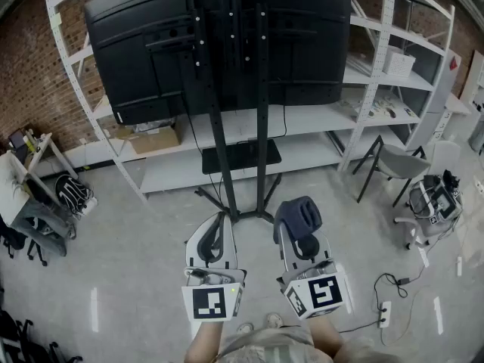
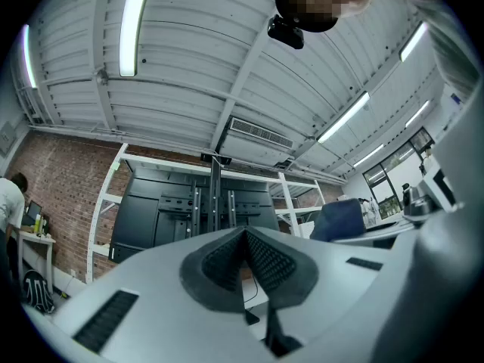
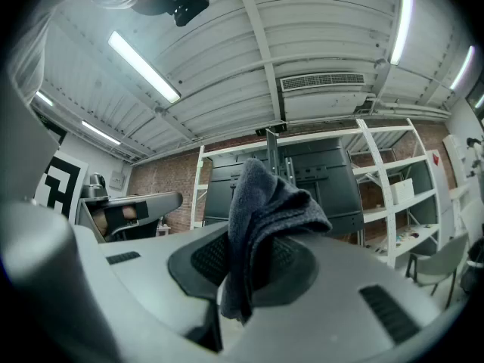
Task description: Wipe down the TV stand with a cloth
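The black TV stand (image 1: 239, 112) rises in front of me on two uprights, with a small black shelf (image 1: 240, 156) low down and splayed feet on the floor. It carries a large black TV (image 1: 151, 44) seen from the back. A dark blue-grey cloth (image 1: 299, 215) bunches out of my right gripper (image 1: 296, 229), which is shut on it; the same cloth (image 3: 261, 218) hangs between the jaws in the right gripper view. At the left, my left gripper (image 1: 216, 231) is shut with nothing in it, pads (image 2: 227, 262) pressed together. Both are held short of the stand's feet.
White shelving (image 1: 378, 59) runs behind the stand, with a cardboard box (image 1: 151, 138) on it. A grey chair (image 1: 397, 165) and a wheeled device (image 1: 435, 203) stand at the right, a power strip (image 1: 384, 314) with cable on the floor. A folding table (image 1: 23, 180) and backpack (image 1: 72, 195) are left.
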A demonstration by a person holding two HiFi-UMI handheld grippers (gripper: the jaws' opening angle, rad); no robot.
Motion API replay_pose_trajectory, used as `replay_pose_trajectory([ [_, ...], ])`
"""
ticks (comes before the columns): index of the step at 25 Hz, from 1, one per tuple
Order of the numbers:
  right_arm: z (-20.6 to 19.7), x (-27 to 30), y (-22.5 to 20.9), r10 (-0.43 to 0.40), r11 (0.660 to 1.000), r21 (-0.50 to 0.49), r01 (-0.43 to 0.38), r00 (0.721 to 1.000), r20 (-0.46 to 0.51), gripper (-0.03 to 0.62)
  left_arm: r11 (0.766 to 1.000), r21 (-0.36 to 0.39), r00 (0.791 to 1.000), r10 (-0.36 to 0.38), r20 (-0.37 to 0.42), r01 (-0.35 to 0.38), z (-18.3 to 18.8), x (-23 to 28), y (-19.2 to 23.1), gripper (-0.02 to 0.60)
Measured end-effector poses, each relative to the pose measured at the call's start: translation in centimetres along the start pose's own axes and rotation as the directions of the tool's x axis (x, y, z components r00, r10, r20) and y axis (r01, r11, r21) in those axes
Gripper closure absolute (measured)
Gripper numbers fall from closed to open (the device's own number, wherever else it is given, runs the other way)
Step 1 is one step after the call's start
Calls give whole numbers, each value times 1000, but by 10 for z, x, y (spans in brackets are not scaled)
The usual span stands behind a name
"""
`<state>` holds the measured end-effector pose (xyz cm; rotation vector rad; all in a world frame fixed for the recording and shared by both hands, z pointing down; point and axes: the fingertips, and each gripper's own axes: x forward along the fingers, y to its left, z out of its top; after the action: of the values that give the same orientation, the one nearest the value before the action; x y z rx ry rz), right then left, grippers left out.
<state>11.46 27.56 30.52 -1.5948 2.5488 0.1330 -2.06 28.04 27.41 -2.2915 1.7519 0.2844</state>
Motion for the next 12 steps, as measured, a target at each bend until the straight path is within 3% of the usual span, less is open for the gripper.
replay_pose_trajectory([
  [12, -8, -7, -25, -14, 998, -62, 16, 999, 33, 533, 998, 55, 999, 25, -37, -23, -13, 9, -8, 566],
])
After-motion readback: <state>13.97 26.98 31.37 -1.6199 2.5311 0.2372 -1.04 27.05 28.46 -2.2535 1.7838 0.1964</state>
